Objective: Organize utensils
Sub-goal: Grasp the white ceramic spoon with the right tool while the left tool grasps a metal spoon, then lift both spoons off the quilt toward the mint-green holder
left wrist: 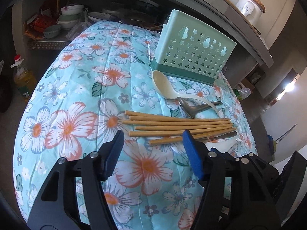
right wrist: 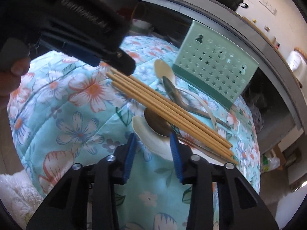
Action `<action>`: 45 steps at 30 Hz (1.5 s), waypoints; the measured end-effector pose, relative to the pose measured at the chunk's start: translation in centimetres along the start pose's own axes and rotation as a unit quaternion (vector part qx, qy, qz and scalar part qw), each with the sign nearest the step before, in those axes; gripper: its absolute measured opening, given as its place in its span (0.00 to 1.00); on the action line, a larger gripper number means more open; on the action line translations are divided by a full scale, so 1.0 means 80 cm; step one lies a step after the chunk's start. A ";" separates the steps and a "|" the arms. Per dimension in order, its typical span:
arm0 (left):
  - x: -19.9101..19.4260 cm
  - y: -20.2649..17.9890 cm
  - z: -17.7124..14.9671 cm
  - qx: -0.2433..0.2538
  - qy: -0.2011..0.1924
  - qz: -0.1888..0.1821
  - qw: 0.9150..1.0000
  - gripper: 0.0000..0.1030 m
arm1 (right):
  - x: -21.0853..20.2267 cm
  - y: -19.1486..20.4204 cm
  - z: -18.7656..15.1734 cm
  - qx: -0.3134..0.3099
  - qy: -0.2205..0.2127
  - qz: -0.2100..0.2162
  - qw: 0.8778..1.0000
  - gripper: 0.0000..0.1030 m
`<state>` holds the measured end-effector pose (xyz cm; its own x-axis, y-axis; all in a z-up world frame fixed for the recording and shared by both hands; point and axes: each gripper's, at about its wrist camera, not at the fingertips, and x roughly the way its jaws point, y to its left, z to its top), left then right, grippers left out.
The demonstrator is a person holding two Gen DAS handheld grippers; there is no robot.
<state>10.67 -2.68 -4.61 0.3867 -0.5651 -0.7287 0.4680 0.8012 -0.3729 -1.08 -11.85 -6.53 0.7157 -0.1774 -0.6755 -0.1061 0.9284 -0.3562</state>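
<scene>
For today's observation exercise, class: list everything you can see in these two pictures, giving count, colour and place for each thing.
chopsticks: six, tan, bundled on the cloth in front of the holder
utensil holder: one, pale green with star holes, standing at the cloth's far side
white spoons: two, cream; one by the holder, one under the chopsticks
metal spoons: two, silver; one crossing the far white spoon, one under the chopsticks
cloth: one, turquoise with flowers, covering the table
oil bottle: one, yellow, on the floor
bowls: several, pale, on the shelf behind
left gripper: black, blue pads, open
right gripper: same, open
</scene>
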 end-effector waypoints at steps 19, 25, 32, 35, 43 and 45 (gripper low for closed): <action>0.060 -0.024 -0.004 -0.061 0.130 -0.101 0.984 0.28 | -0.060 0.014 -0.033 -0.054 -0.017 0.027 0.998 0.10; 0.084 -0.026 0.003 -0.070 0.142 -0.086 0.984 0.27 | -0.063 0.011 -0.036 -0.045 -0.026 0.028 0.998 0.10; 0.095 -0.045 0.009 -0.042 0.143 -0.055 0.987 0.23 | -0.061 0.009 -0.037 -0.040 -0.033 0.030 0.998 0.10; 0.095 -0.052 0.009 -0.027 0.147 -0.045 0.988 0.13 | -0.062 0.008 -0.038 -0.039 -0.036 0.030 0.998 0.10; 0.080 -0.050 0.002 -0.036 0.143 -0.052 0.988 0.05 | -0.069 0.000 -0.040 -0.027 -0.045 0.022 0.998 0.10; 0.069 -0.050 0.001 -0.038 0.135 -0.053 0.989 0.03 | -0.074 -0.004 -0.040 -0.019 -0.049 0.020 0.998 0.09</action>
<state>10.98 -9.02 -7.12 0.1069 -0.5822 -0.8060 0.4295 0.7581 -0.4907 -7.47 -12.16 -4.49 0.7744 -0.1065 -0.6236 -0.1606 0.9203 -0.3566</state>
